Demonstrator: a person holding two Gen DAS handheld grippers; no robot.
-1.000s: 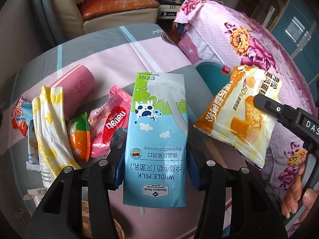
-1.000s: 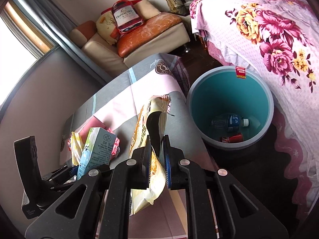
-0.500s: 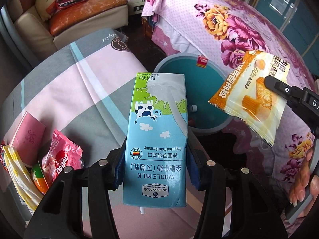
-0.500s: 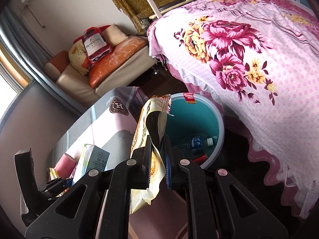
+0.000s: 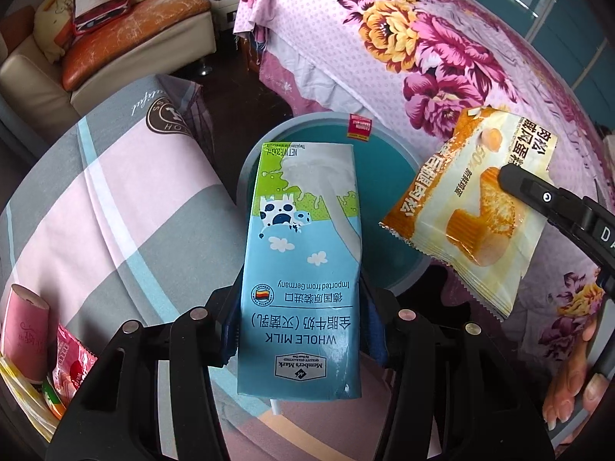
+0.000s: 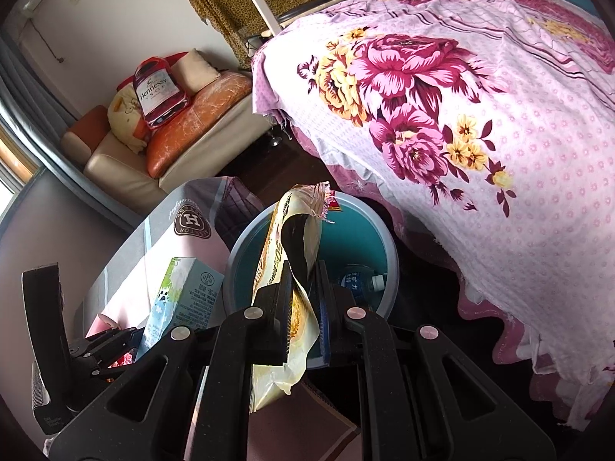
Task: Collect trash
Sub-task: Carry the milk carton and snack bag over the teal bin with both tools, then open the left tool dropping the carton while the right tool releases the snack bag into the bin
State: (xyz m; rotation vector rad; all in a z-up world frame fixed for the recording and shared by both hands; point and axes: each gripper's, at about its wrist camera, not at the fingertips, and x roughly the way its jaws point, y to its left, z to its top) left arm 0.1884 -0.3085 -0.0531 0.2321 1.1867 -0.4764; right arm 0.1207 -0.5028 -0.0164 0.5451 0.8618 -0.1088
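Over the teal bin (image 5: 388, 207) now, both claws loaded. Left claw (image 5: 300, 330) grips a blue-and-green whole-milk carton (image 5: 303, 269) across its flat sides, jaws at a middling spread, pads tight on the carton, which juts straight out ahead of the claw with its far end above the bin's mouth. Right claw (image 6: 303, 307) is pinched nearly closed on an orange-and-white cake wrapper (image 6: 292, 253); the thin film stands up between the pads and flops below them. From the left claw's view that wrapper (image 5: 472, 211) hangs off to the right, over the bin's rim and the flowered bedspread (image 5: 403, 57) beyond.

Down in the bin, ahead of the right claw, a plastic bottle (image 6: 357, 280) already lies on the bottom. Back to the left of the left claw, on the checked cloth of the bench (image 5: 115, 192), more rubbish waits: a pink tube (image 5: 23, 330) and a red snack packet (image 5: 73, 365).

This looks like the drop step. The carton seems well placed to let go; the wrapper, I'd say, wants a nudge further over the opening first, since light film can drift and catch the rim. Then open, and back for the bench pile.
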